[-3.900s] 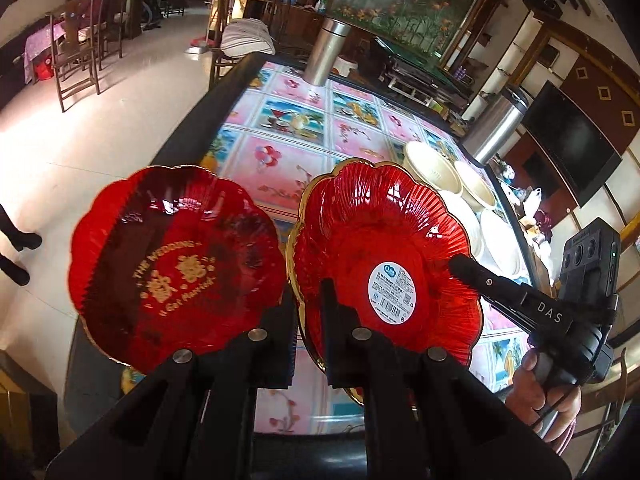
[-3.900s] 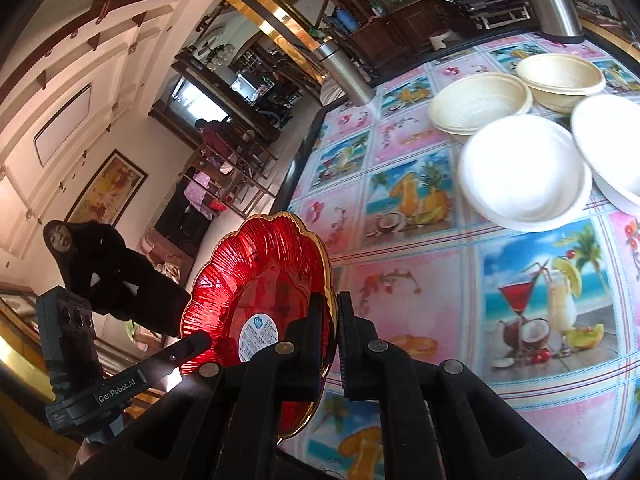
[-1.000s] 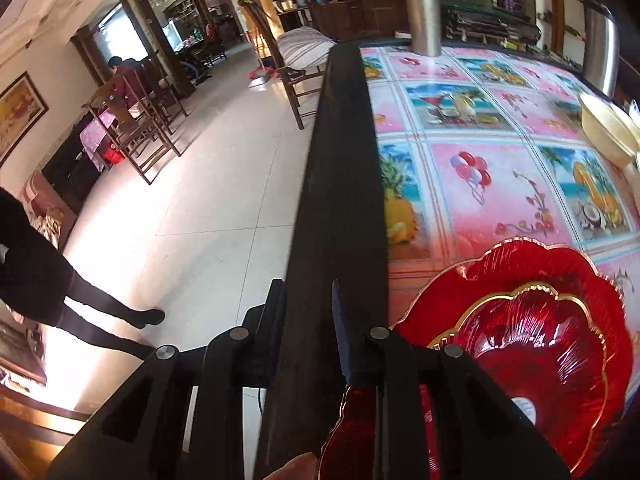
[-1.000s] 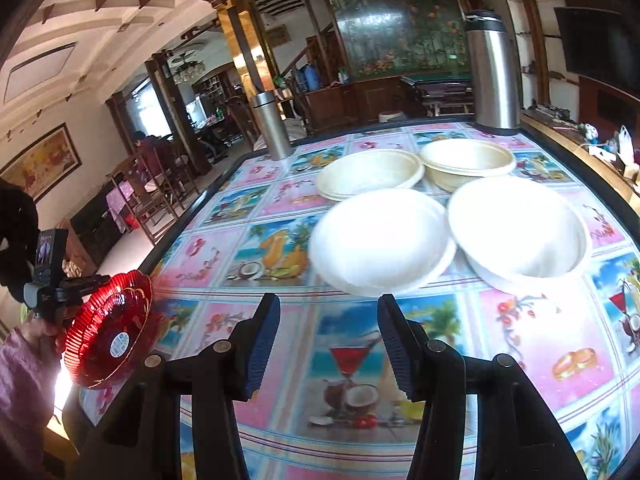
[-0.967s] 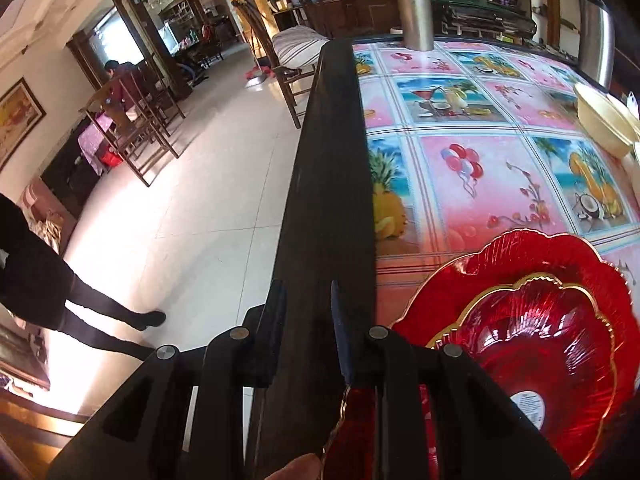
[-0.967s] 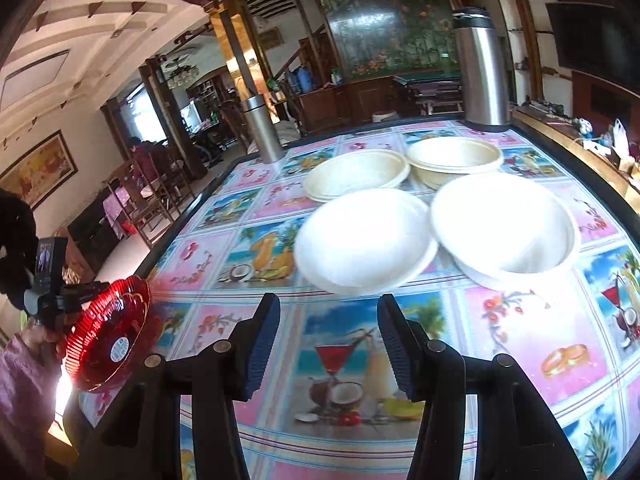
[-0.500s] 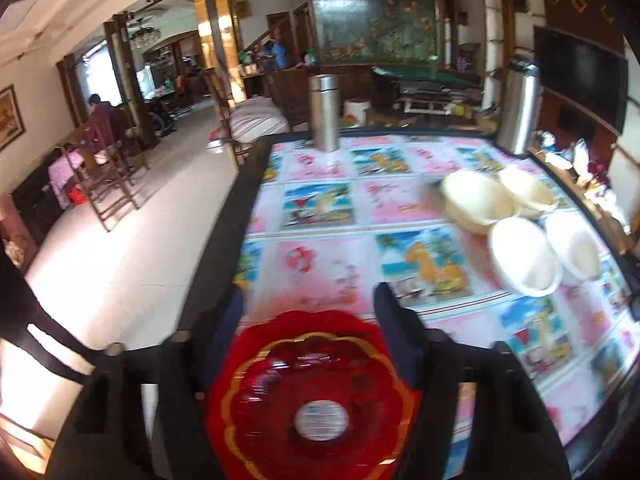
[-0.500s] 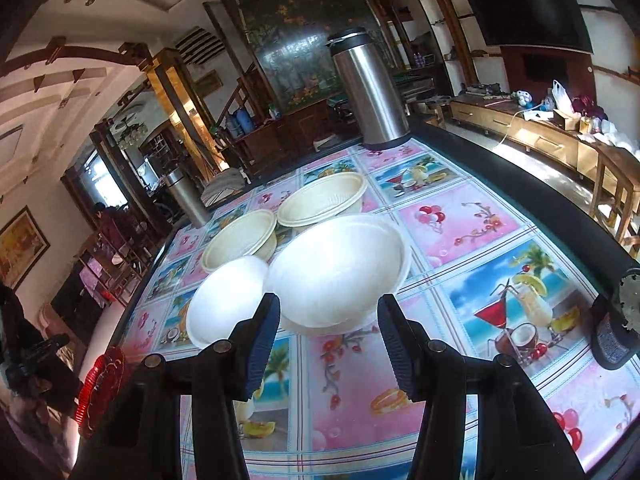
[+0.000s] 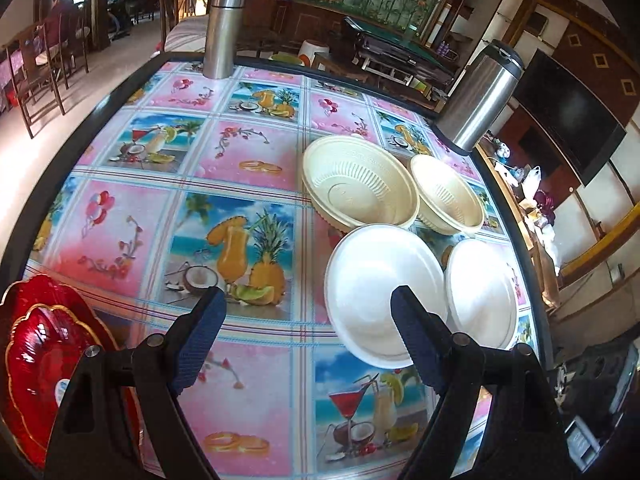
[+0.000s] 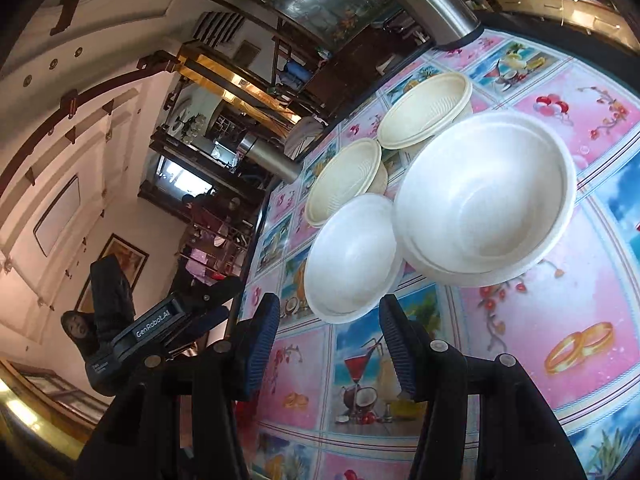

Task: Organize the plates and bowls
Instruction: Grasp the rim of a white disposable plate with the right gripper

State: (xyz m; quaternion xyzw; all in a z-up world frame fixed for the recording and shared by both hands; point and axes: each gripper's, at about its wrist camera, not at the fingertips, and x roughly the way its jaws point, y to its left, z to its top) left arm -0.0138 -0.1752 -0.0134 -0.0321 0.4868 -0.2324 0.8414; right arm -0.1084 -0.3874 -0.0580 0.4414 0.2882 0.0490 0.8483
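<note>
Bowls of thin white foam sit at the 3 o'clock side of the counter [image 9: 256,160]: the nearer white bowl [image 9: 380,292] and the farther white bowl [image 9: 482,292] lie just beside each other, with the larger cream ribbed bowl [image 9: 358,188] and the smaller cream ribbed bowl [image 9: 448,196] behind them toward 1 o'clock. They look very light and somewhat flexible, likely to dent or skid if pinched hard, so a gentle bite on the near rim seems the sensible hold. Red plates [image 9: 44,356] with gilt scalloped edges are nested at 8 o'clock on the counter's near corner; they look like rigid, glossy plastic, slippery on the face, best taken at the rim.

Left tongs [image 9: 304,340] stand wide and empty, having just been opening, above the counter near the nearer white bowl. Right tongs [image 10: 328,344] stand about half spread with nothing between them, aimed at that same bowl.

Glossy printed cloth covers the counter, so light bowls may slide. Two steel flasks stand at its far edge, and the room beyond holds wooden chairs and a seated person.
</note>
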